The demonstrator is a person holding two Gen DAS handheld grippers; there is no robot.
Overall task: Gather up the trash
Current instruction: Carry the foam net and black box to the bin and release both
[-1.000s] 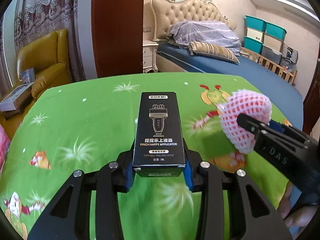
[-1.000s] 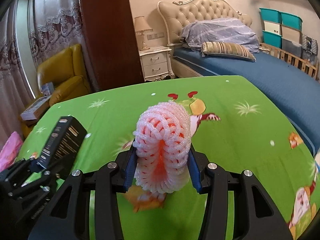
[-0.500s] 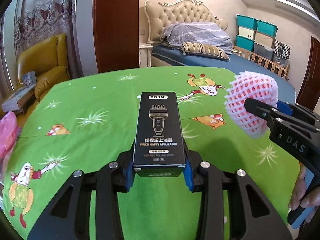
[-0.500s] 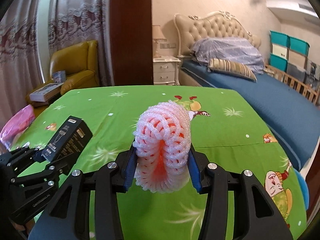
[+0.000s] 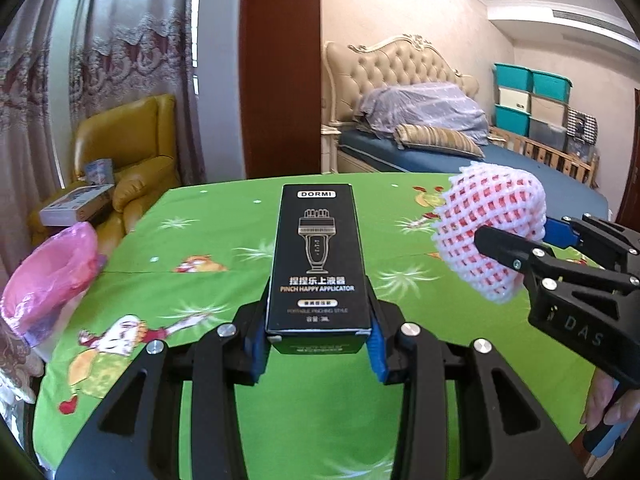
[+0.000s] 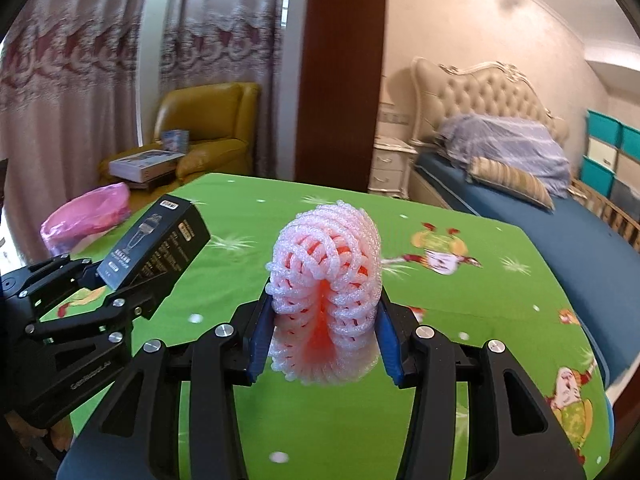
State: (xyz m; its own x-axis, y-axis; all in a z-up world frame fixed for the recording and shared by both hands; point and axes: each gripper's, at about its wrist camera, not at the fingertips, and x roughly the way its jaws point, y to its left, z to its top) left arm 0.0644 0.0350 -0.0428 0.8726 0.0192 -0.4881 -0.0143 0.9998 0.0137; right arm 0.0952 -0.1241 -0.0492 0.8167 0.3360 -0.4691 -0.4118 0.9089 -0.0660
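Over the green tablecloth (image 5: 224, 280), our left gripper (image 5: 318, 344) pinches a black carton (image 5: 318, 256) and our right gripper (image 6: 324, 340) squeezes a pink foam net (image 6: 326, 292). We judge both should travel level toward the pink bag (image 5: 48, 280), apparently a bin liner, at the table's left edge, released only above its mouth.

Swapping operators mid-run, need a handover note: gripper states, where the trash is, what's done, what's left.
Left gripper: shut on the black DORMI box, held above the green tablecloth.
Right gripper: shut on the pink foam fruit net, also off the table.
Pink bag: open, at the table's left edge, no trash visible inside.
Done: both pieces picked up.
Left: likely carry both to the pink bag and drop them in. No other loose trash visible on the cloth.
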